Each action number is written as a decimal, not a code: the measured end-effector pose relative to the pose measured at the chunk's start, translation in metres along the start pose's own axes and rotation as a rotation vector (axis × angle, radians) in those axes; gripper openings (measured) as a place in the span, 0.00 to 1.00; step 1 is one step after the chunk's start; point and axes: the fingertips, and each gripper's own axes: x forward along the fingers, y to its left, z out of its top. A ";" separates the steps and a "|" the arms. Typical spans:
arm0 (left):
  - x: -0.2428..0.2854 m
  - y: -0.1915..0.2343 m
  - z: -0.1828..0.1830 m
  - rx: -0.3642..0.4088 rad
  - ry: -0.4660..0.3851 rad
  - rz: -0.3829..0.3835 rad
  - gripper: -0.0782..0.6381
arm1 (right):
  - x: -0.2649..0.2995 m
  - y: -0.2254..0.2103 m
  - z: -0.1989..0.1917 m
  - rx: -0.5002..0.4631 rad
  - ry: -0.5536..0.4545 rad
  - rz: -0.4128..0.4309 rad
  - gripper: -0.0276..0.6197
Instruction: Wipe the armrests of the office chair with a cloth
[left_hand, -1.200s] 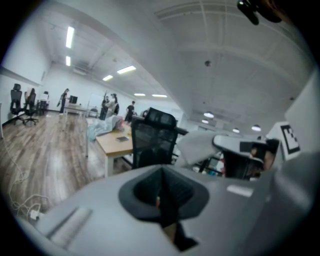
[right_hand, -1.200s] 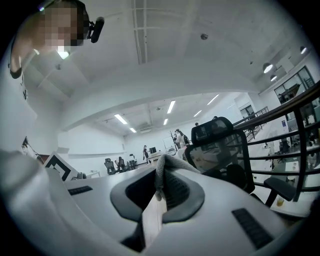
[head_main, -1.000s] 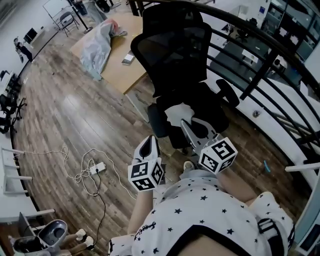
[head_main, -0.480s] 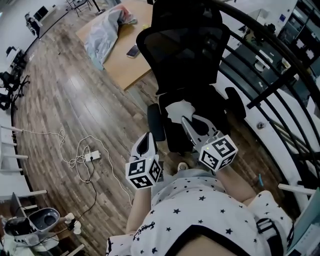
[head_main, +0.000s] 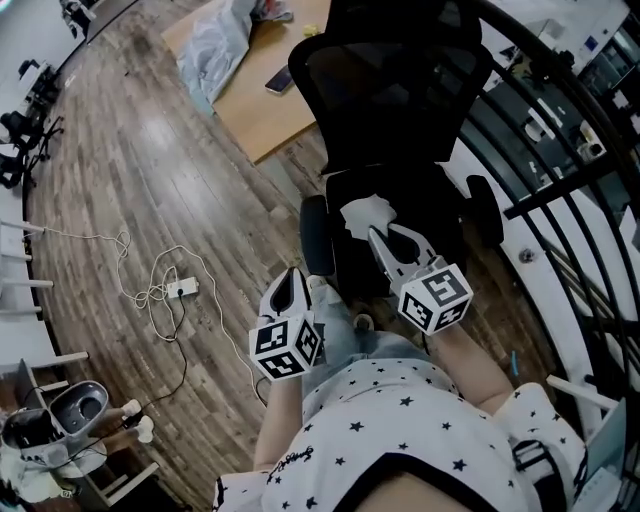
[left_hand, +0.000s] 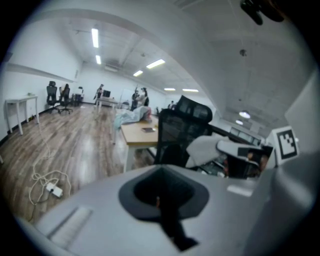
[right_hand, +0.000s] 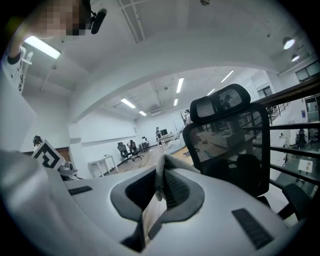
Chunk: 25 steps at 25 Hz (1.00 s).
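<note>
Over a wooden floor (head_main: 140, 160), head view: the right gripper (head_main: 374, 234) holds a pale cloth (head_main: 363, 214) above the seat of the black office chair (head_main: 400, 100), while the left gripper (head_main: 291, 282) hangs just beside one armrest (head_main: 315, 235). Left gripper view: jaws pressed together, nothing between them. Right gripper view: jaws clamped on the cloth. Wiping appears not yet begun; the next move calls for laying the cloth onto an armrest.

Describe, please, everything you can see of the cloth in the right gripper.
The cloth is a small, pale grey-white rag, soft and crumpled. One bunched edge is pinched between the jaws of the right gripper; the rest sticks out past the tips as a loose, ragged wad. In the head view it shows against the seat of the black office chair; whether it touches the seat cannot be told.
</note>
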 end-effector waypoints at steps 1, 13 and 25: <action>0.003 0.001 -0.003 -0.003 0.009 0.000 0.12 | 0.002 -0.001 -0.004 -0.007 0.011 -0.005 0.09; 0.062 0.012 0.001 0.050 0.070 -0.075 0.12 | 0.057 -0.032 -0.034 -0.078 0.124 -0.061 0.09; 0.103 0.045 -0.013 0.004 0.160 -0.076 0.12 | 0.140 -0.078 -0.089 -0.197 0.303 -0.096 0.09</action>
